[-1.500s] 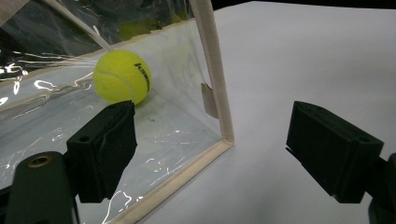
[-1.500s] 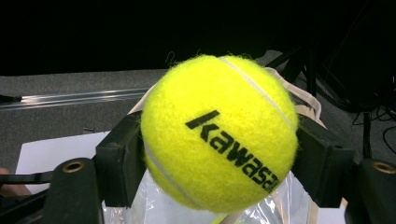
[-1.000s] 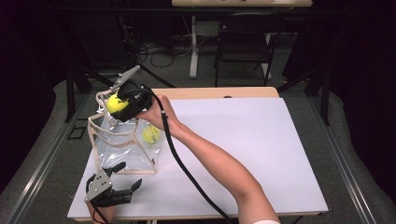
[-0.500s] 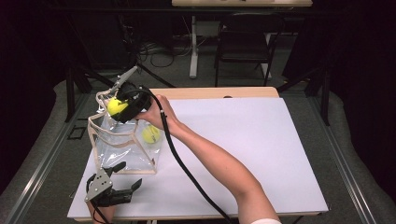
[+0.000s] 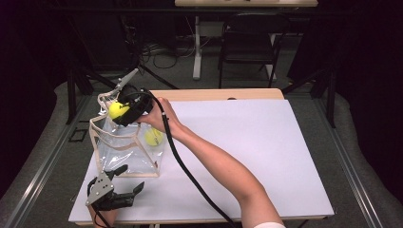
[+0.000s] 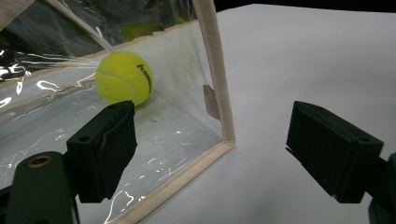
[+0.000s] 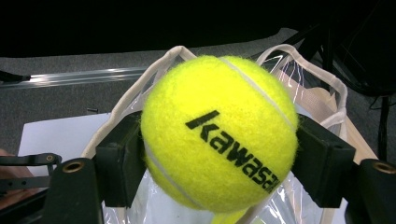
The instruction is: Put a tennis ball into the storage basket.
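Observation:
A clear plastic bag (image 5: 124, 151) with cream trim and handles stands on the left of the white table (image 5: 247, 156). My right gripper (image 5: 119, 110) is shut on a yellow tennis ball (image 5: 117, 110) (image 7: 219, 133), held over the bag's open top. A second tennis ball (image 5: 153, 137) (image 6: 124, 77) lies inside the bag on its bottom. My left gripper (image 5: 126, 183) (image 6: 224, 156) stands open near the table's front left, just in front of the bag's near corner (image 6: 226, 140), holding nothing.
The bag's handles (image 7: 322, 79) loop up behind the held ball. A wooden strip (image 5: 218, 94) runs along the table's far edge. A dark chair (image 5: 247, 45) and a table leg stand on the floor beyond. The right side of the white table lies open.
The right gripper with its ball has shifted slightly left and down over the bag's mouth. The left gripper has stayed in place.

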Demonstrator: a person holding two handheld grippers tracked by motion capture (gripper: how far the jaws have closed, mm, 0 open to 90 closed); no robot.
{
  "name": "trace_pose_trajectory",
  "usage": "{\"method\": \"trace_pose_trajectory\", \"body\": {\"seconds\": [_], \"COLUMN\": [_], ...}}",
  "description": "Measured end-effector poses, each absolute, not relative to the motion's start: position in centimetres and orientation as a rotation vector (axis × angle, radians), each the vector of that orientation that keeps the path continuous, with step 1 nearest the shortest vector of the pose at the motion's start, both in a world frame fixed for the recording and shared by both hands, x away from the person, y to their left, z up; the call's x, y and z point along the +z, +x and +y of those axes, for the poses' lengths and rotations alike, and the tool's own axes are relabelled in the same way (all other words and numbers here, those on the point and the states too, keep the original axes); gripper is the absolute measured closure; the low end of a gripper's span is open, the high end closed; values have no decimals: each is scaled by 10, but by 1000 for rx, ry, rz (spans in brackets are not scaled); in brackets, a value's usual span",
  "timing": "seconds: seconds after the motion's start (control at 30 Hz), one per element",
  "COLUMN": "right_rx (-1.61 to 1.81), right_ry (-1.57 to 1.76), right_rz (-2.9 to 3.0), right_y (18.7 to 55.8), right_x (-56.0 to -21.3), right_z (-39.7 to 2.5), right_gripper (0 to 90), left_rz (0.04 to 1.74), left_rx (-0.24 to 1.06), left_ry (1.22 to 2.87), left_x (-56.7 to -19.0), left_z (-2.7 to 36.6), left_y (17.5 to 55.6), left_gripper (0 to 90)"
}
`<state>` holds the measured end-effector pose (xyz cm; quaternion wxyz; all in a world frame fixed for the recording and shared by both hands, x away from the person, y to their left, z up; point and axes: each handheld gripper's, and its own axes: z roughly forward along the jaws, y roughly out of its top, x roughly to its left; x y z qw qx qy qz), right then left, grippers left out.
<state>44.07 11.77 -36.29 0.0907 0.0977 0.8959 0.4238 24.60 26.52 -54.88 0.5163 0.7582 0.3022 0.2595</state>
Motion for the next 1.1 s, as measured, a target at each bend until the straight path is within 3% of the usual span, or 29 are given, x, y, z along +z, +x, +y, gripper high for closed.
{"method": "trace_pose_trajectory", "body": {"seconds": [1.1], "right_rx": [1199], "right_ry": [299], "right_rz": [2690], "right_y": [440], "right_x": [-374], "right_z": [120], "right_gripper": [261], "left_rz": [724], "left_rx": [624], "left_ry": [1820], "left_x": [-548], "left_z": [264], "left_y": [246], "left_gripper": [159]}}
